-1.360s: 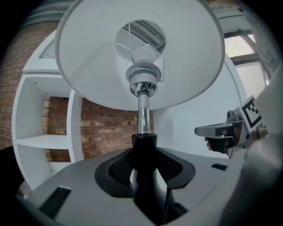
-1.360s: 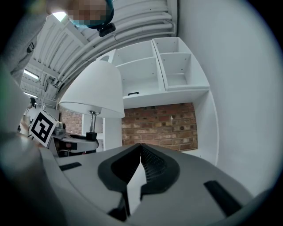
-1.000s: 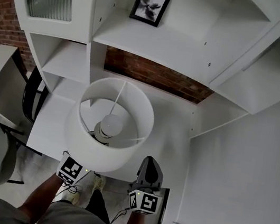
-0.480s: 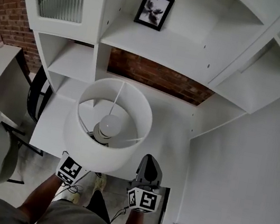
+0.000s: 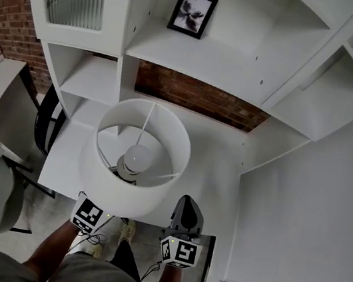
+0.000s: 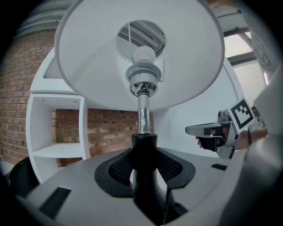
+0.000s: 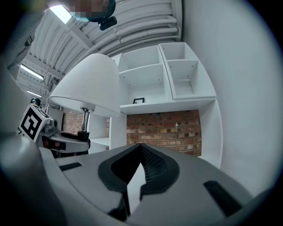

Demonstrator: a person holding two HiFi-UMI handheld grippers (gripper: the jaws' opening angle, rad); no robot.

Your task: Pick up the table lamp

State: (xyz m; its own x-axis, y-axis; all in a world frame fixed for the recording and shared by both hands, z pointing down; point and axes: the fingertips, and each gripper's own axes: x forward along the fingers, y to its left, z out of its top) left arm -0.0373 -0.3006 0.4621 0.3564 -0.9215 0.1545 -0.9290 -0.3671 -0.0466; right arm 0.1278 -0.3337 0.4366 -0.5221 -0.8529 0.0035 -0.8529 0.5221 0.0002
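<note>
Currently gripped: table lamp (image 5: 127, 197), pinched low on its stem by the left gripper (image 6: 144, 161).
Left fingers (image 6: 119, 168): closed on the black stem (image 6: 144, 148), with a ribbed black pad touching it on each side.
Right fingers (image 7: 154, 165): pressed together at the tips, with nothing between them.
Right gripper (image 7: 140, 149): beside the lamp, apart from it.
Lamp place: upright over the white counter (image 5: 220, 178), in front of the shelf unit (image 5: 197, 60).
Shade (image 6: 88, 57): round white drum, smooth and matte, open on top, with thin wire spokes running to the centre.
Bulb (image 5: 138, 158): white and rounded, seated in a ridged metal socket.
Tube (image 6: 143, 117): narrow, polished chrome, running from the socket down to the black stem.
Gripper bodies: smooth grey plastic, each bearing a cube with black-and-white square markers.
Shelf unit: flat white panels forming open compartments.
Framed picture (image 5: 193, 13): black frame, standing on one shelf.
Brick wall (image 5: 198, 97): rough red brick, seen through the lower opening.
Hidden: the lamp's base shows in no view, so whether it rests on the counter cannot be told.
Cut off: in the head view the shade covers the left gripper except its marker cube (image 5: 88, 214).
</note>
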